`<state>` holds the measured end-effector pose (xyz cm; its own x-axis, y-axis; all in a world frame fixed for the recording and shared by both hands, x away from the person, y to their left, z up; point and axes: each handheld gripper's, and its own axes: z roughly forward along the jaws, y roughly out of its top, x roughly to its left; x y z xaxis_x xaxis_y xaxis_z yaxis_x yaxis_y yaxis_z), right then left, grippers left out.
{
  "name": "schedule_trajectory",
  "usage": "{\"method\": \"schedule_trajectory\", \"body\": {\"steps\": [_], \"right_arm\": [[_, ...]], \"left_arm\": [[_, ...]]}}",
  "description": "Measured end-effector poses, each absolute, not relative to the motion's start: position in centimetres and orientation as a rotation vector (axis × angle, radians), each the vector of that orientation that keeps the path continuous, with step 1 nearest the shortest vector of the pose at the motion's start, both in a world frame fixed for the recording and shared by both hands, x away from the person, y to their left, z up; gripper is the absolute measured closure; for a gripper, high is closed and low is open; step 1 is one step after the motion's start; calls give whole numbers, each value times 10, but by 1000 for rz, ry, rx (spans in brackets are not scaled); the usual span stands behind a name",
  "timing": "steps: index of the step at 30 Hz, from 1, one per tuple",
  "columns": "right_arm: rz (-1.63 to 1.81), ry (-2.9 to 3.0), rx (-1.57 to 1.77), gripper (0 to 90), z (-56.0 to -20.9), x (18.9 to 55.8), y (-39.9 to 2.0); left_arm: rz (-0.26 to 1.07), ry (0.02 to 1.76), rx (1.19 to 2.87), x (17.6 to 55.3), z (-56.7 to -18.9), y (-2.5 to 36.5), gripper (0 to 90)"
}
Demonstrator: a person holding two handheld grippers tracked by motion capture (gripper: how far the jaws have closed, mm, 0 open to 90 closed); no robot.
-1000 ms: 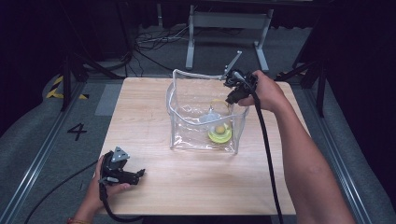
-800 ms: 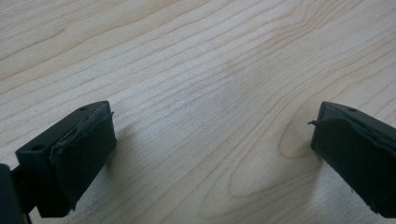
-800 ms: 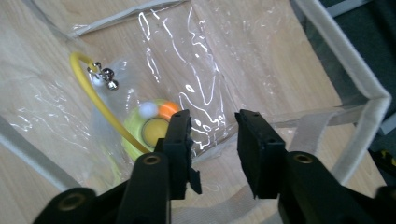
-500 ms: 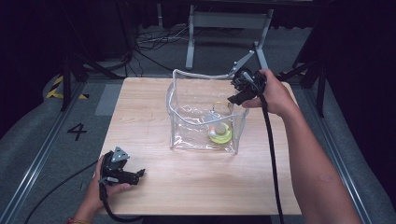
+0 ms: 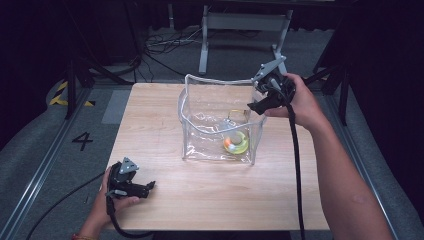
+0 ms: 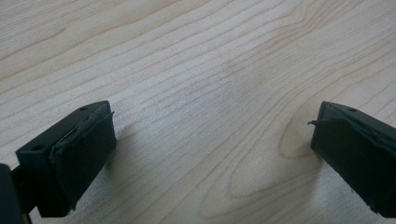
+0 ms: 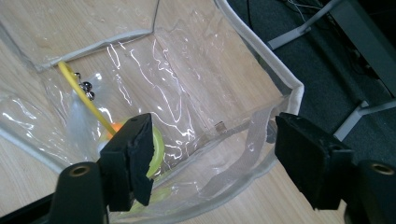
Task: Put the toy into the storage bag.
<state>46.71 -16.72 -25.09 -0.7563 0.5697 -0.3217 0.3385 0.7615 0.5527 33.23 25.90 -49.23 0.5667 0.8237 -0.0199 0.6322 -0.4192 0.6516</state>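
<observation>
A clear plastic bag [image 5: 210, 125] with a white rim stands open in the middle of the wooden table [image 5: 165, 195]. Inside it at the bottom right lie a yellow-green ring [image 5: 241, 145] with an orange piece [image 5: 228, 142], and the ring [image 7: 156, 147] shows again in the right gripper view. My right gripper [image 5: 254, 106] hovers open above the bag's right rim [image 7: 280, 77], jaws wide, nothing held. My left gripper [image 5: 148, 186] rests open on the table near the front left, jaws apart over bare wood [image 6: 210, 116].
A yellow strip [image 7: 81, 95] and small metal beads [image 7: 86, 86] show through the bag's wall. Beyond the table's far edge stand a metal frame [image 5: 240, 30] and cables [image 5: 160, 47] on the floor. A rail runs along the left [image 5: 35, 180].
My right gripper has lifted up and moved right, away from the bag's inside to above its right rim. The left gripper has stayed put.
</observation>
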Motion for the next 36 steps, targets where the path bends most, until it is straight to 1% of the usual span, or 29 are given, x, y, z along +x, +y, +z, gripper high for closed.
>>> {"method": "schedule_trajectory", "body": {"steps": [2,19,36], "right_arm": [[678,2452,693,241,-250,464,-173],[751,2352,710,239,-247,439,-208],[724,2304,723,224,-266,410,-249]], "left_arm": [[408,1157,2185,332,-492,259,2],[406,1170,2179,332,-493,259,2],[408,1171,2178,332,-493,259,2]]}}
